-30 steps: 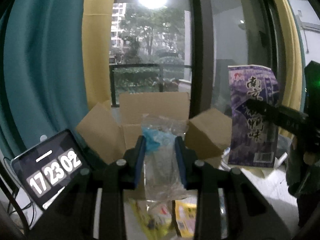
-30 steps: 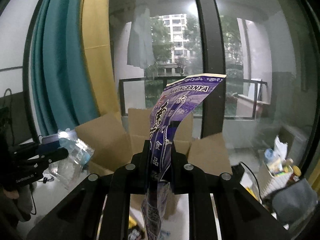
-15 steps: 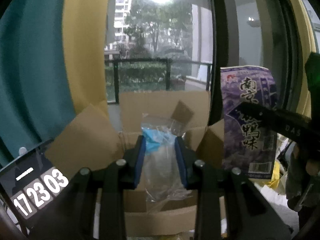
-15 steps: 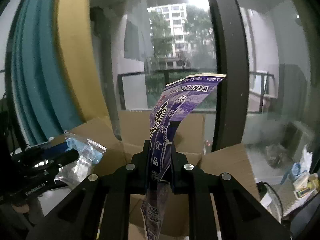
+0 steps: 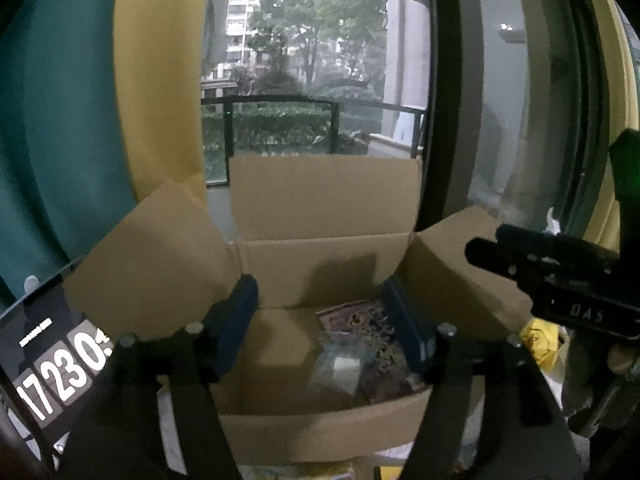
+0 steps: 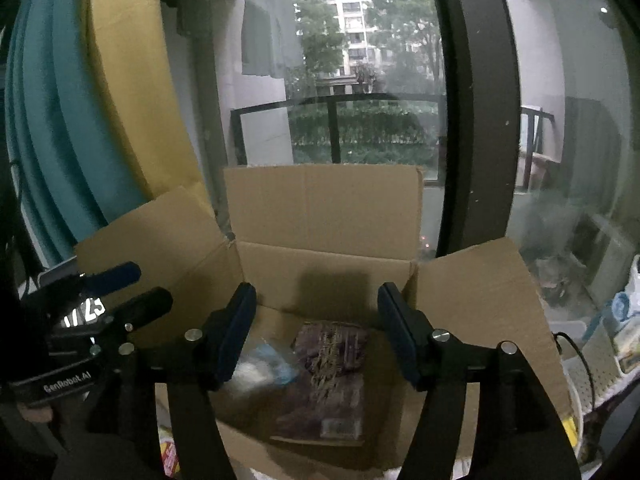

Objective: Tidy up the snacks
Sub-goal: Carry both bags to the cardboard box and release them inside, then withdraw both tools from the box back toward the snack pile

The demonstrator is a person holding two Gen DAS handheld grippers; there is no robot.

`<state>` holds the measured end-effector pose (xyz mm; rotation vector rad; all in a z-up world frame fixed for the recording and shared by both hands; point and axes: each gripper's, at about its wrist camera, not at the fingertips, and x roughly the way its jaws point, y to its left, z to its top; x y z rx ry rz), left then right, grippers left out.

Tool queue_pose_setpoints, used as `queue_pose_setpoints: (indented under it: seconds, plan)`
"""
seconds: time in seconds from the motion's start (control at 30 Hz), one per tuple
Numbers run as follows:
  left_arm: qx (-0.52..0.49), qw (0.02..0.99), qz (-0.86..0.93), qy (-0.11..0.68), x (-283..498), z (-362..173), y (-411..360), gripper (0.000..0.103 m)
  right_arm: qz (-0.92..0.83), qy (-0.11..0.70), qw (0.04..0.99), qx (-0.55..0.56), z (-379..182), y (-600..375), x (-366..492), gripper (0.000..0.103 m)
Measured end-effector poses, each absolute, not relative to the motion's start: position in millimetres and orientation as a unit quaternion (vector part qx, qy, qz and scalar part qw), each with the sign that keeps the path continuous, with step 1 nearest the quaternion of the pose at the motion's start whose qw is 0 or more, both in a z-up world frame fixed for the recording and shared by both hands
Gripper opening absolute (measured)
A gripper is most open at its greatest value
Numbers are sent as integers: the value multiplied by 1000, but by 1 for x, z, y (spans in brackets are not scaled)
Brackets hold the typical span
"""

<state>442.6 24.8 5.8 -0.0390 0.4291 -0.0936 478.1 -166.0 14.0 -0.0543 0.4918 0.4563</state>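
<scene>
An open cardboard box (image 5: pixel 324 272) (image 6: pixel 324 264) stands in front of both grippers, flaps spread. On its floor lie a purple snack packet (image 5: pixel 368 320) (image 6: pixel 332 364) and a clear bag with blue contents (image 5: pixel 340 364) (image 6: pixel 264 364). My left gripper (image 5: pixel 320 320) hangs over the box with its jaws opening and nothing between them. My right gripper (image 6: pixel 318 328) hangs over the box too, its jaws opening and empty. The right gripper (image 5: pixel 560 280) shows at the right of the left wrist view, and the left gripper (image 6: pixel 120 292) at the left of the right wrist view.
A tablet showing a clock (image 5: pixel 52 364) leans left of the box. Yellow packets (image 5: pixel 540 344) lie to its right, more snacks (image 6: pixel 170 456) below its front wall. A window with a dark frame (image 6: pixel 476 120) and teal and yellow curtains (image 5: pixel 80 120) stand behind.
Both grippers moved over the box, then opened. The clear bag dropped from the left gripper and the purple packet from the right; both now lie on the box floor.
</scene>
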Motion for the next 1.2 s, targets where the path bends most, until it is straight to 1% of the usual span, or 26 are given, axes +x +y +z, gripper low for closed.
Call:
queue_pose_setpoints:
  seconds: [0.13, 0.2, 0.3, 0.7, 0.93, 1.2]
  plan:
    - [-15, 977, -53, 206, 418, 14, 21, 75, 226, 235, 945, -34, 21, -171, 451, 66]
    - [-16, 978, -55, 200, 401, 16, 21, 80, 227, 233, 945, -36, 25, -173, 438, 66]
    - [-21, 979, -56, 193, 380, 20, 23, 84, 230, 231, 945, -39, 30, -175, 415, 66]
    - [-26, 982, -54, 179, 305, 38, 20, 86, 233, 233, 943, -54, 33, -178, 345, 66]
    - [-28, 982, -52, 181, 274, 31, 21, 86, 231, 237, 942, -59, 24, -182, 321, 66]
    - [-38, 976, -40, 210, 239, 6, 32, 86, 239, 268, 931, -56, -1, -188, 294, 67]
